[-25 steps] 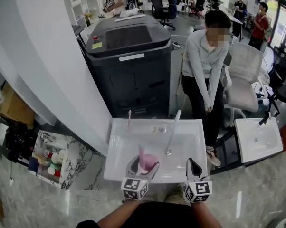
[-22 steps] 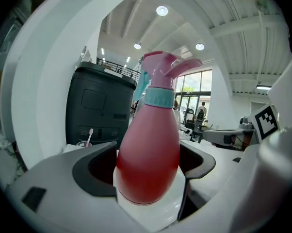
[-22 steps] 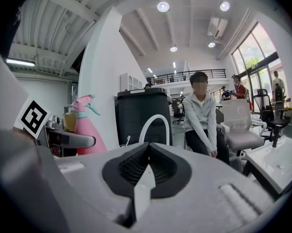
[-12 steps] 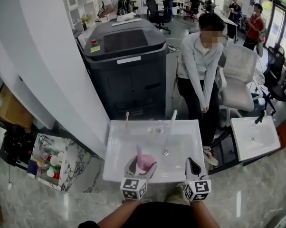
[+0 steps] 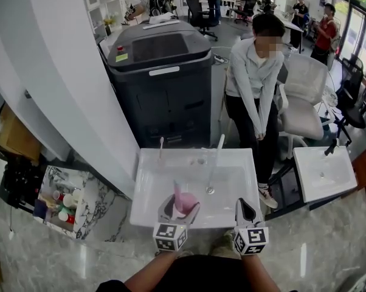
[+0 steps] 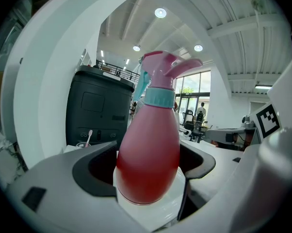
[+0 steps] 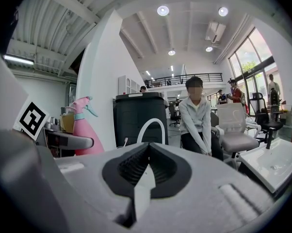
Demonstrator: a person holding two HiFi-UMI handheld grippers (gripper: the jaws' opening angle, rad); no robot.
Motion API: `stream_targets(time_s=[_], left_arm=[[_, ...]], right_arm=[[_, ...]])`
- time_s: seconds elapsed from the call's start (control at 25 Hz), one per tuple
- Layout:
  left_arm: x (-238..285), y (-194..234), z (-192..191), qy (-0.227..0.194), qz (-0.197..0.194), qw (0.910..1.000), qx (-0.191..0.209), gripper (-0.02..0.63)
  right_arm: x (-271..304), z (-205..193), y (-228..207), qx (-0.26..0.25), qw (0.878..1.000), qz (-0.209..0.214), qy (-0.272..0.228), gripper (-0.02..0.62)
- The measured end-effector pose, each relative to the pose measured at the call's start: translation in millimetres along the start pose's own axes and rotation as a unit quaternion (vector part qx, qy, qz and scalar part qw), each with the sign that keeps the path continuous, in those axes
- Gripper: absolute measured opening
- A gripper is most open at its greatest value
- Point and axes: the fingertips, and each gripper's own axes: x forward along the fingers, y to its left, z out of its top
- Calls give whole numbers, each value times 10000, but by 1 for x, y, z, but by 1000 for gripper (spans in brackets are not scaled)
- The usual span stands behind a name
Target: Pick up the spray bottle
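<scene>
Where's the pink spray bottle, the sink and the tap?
spray bottle [image 6: 148, 164]: left gripper view, pink belly.
sink [image 5: 234, 187]: head view, bare basin floor.
tap [image 5: 216, 160]: head view, middle of spout.

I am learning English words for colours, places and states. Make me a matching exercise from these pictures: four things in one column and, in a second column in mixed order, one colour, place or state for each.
Things
1. spray bottle
2. right claw
3. sink
4. big machine

Descriptions
A. jaws together, nothing between them
B. black, standing beyond the sink
C. pink, between the jaws of the left claw
D. white

Pairs: 1-C, 2-A, 3-D, 4-B
</scene>
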Motion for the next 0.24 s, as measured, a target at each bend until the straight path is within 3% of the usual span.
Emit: stream_targets(time_s=[0.24], left_arm=[[-9,3,-10,102,10,9999,-38,390]], right_arm=[[-6,2,7,38,10000,-21,0,-3]])
